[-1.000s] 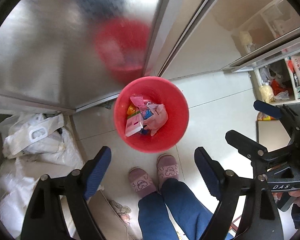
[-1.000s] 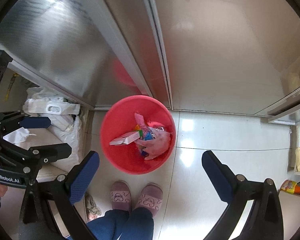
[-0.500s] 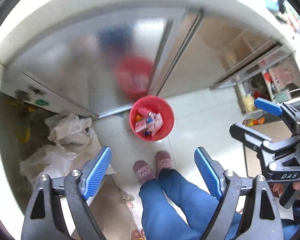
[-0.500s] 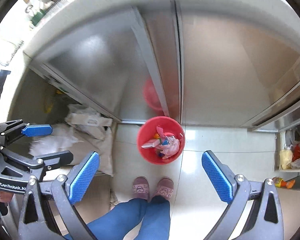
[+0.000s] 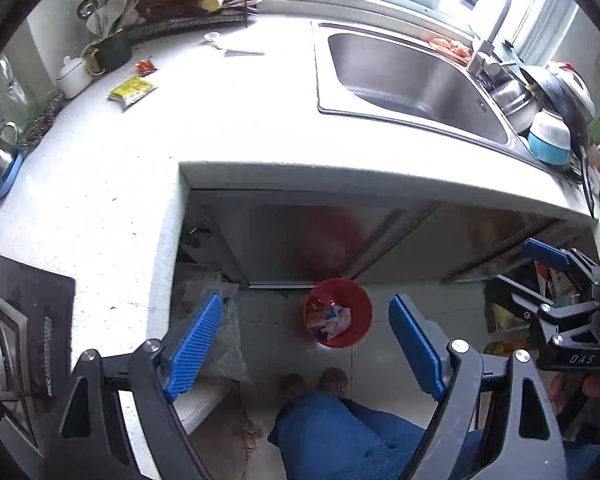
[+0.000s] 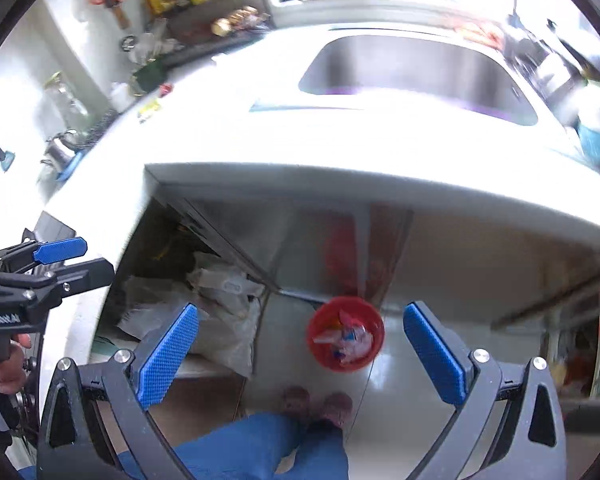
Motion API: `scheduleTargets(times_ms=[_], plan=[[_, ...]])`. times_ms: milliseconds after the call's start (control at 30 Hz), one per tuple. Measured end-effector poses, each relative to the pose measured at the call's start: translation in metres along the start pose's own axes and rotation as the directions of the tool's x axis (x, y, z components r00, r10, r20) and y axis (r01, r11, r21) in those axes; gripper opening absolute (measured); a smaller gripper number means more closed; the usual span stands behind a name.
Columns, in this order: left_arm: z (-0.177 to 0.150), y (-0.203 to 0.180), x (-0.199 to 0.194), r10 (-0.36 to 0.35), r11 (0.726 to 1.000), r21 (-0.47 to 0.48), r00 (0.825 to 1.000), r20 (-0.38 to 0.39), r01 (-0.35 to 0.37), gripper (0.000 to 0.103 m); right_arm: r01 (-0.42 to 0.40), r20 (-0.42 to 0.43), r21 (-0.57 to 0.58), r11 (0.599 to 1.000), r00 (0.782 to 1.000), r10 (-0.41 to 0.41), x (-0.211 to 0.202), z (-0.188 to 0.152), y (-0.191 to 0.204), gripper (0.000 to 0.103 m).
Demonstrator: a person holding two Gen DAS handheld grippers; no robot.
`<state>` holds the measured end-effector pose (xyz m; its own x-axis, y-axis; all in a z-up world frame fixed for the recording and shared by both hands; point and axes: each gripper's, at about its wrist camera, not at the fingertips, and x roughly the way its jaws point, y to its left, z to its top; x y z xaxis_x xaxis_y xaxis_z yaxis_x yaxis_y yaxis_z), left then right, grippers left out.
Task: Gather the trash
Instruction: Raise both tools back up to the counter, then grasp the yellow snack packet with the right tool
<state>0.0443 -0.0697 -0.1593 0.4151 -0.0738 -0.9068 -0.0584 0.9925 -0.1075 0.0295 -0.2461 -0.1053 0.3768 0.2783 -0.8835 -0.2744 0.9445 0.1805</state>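
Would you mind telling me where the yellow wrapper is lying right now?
In the left wrist view the yellow wrapper lies on the white countertop, upper left, just below a small red packet and well left of the sink.

The right wrist view is motion-blurred; wrappers in the red bin (image 6: 346,338) at six o'clock are unreadable.
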Motion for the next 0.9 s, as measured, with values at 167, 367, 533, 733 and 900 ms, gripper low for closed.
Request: scheduleTargets(times_ms=[167, 367, 533, 733, 900], plan=[[0.026, 0.036, -0.024, 0.042, 0.996, -0.08, 0.997, 0.061, -0.037, 0.084, -0.042, 0.01, -0.115, 0.992, 0.999, 0.043, 0.004, 0.034, 0.029, 0.102], [0.066, 0.086, -0.048, 0.103, 0.988, -0.132, 0.986, 0.13, -0.085, 0.084, -0.127, -0.012, -0.259, 0.958, 0.992, 0.128, 0.025, 0.08, 0.078, 0.102], [0.101, 0.12, -0.031, 0.149, 0.978, -0.167, 0.981, 0.125, -0.127, 0.084, -0.159, -0.027, -0.333, 0.929, 0.987, 0.16, 0.05, 0.123, 0.113, 0.102], [0.136, 0.163, -0.001, 0.136, 0.969, -0.215, 0.988, 0.074, -0.117, 0.084, -0.179, -0.065, -0.396, 0.901, 0.984, 0.167, 0.08, 0.182, 0.143, 0.102], [0.161, 0.205, 0.021, 0.14, 0.965, -0.23, 0.99, 0.035, -0.128, 0.084, -0.204, -0.12, -0.428, 0.88, 0.978, 0.169, 0.111, 0.223, 0.169, 0.102]])
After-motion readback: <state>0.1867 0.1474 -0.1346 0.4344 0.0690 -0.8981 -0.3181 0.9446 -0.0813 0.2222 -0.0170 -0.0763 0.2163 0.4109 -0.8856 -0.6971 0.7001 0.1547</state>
